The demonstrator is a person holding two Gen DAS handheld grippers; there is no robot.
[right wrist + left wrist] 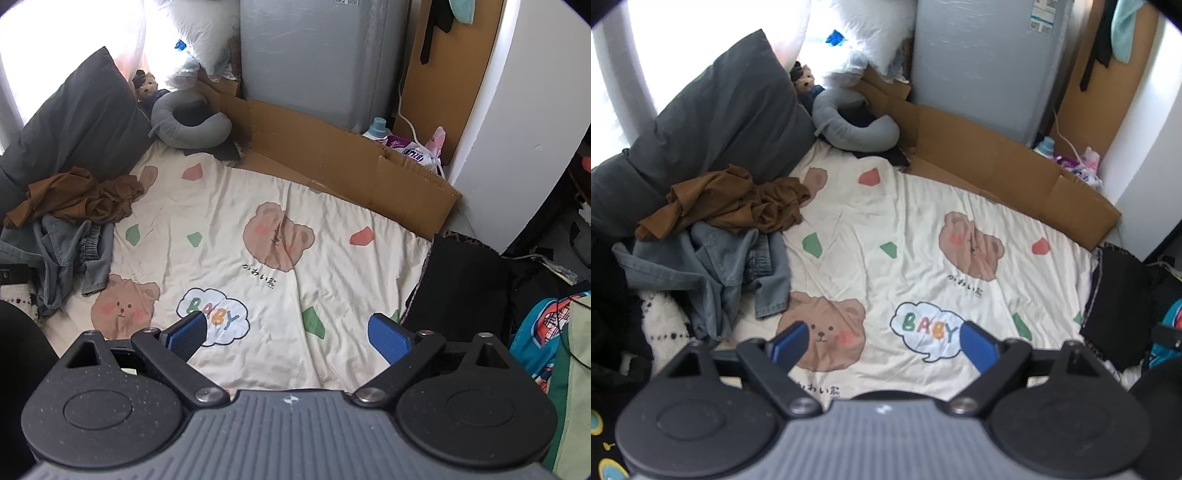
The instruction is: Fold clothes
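Left hand-held gripper (881, 341) released, jaws wide, nothing between them; right hand-held gripper (286, 332) likewise released and empty. Both tilt down over the bear-print bed sheet (923, 229). Clothes lie at left of frame: brown garment (731, 201) crumpled on the grey-blue garment (713, 269). Advice: pick one garment by an edge, spread flat mid-sheet before folding.

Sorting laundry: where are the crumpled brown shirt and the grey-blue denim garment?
crumpled brown shirt (738, 201), left wrist view, middle of the heap.
grey-blue denim garment (713, 273), left wrist view, central folds.
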